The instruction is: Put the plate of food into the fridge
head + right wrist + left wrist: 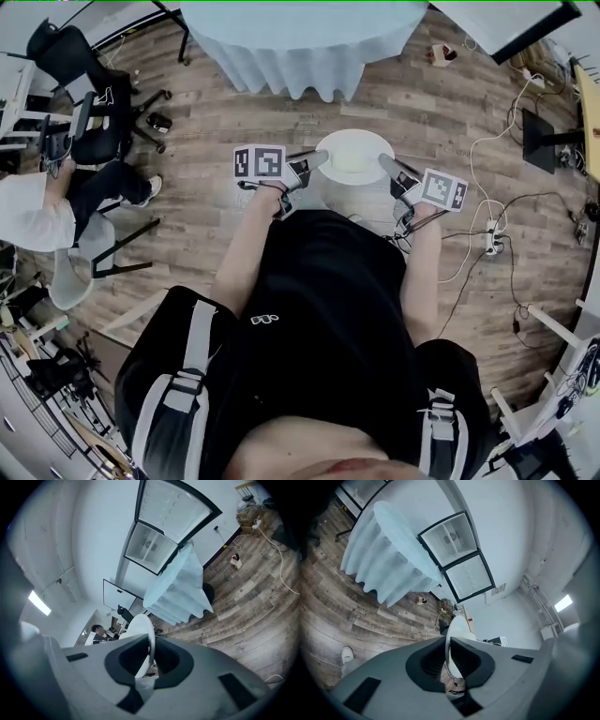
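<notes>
White plate [354, 155] hangs level in front of the person, over the wood-plank floor [234, 103], gripped at two opposite edges. The left gripper [317, 159] has its jaws pinched tight on the plate's left rim, and the right gripper [388, 165] is clamped the same way on the right rim. Ahead stands a round table [300, 37] draped in pale blue cloth. Beyond it, well apart from the plate, the black-framed fridge [459, 555] stands against the white wall. Another person [37, 211] sits off to the left.

Contents of plate [354, 155] indistinct
</notes>
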{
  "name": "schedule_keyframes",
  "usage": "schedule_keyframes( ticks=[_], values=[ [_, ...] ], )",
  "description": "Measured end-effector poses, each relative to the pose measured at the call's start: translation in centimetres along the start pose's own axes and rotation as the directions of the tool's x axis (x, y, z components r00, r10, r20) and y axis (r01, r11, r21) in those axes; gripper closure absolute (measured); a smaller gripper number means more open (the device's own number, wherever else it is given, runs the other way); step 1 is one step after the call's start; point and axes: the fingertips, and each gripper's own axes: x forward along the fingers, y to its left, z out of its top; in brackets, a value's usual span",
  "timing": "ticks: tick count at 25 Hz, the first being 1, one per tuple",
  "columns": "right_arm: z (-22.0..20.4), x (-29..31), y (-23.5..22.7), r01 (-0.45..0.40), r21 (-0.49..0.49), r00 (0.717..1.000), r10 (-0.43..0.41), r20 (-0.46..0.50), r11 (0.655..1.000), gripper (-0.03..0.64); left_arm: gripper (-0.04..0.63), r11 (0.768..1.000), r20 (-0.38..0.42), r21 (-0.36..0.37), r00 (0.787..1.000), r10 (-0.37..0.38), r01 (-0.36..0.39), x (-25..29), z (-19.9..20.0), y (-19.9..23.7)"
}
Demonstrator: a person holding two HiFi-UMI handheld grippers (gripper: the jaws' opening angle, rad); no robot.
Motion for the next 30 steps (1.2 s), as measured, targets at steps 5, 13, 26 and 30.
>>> schedule_keyframes(
  ticks=[5,13,26,30],
  values=[
    [1.0,6.1,2.4,-0.004,0.006,1.000,0.004,-0.022,1.000,0.588,0.568,1.000,0.015,-0.019,1.000,0.023,-0.022,-4.0,4.3,2.9],
    [1.8,15.9,6.4,-0.050,-0.010,0.994,0.048,-0.099,0.999,0.586,0.568,0.997,0.079,-0.049,0.995,0.059,-0.055,-10.7,10.5,7.7],
    [8.4,18.8,2.9,-0.019,0.004,0.991,0.019,-0.136,1.000,0.586,0.568,0.992,0.070,-0.113,0.995,0.066,-0.058,-6.1,16.1,9.7],
    [13.5,18.5,0.9,-0.035,0.001,0.992,0.035,-0.122,0.999,0.586,0.568,0.993,0.076,-0.099,0.994,0.076,-0.068,-2.2,19.8,8.6]
  ],
)
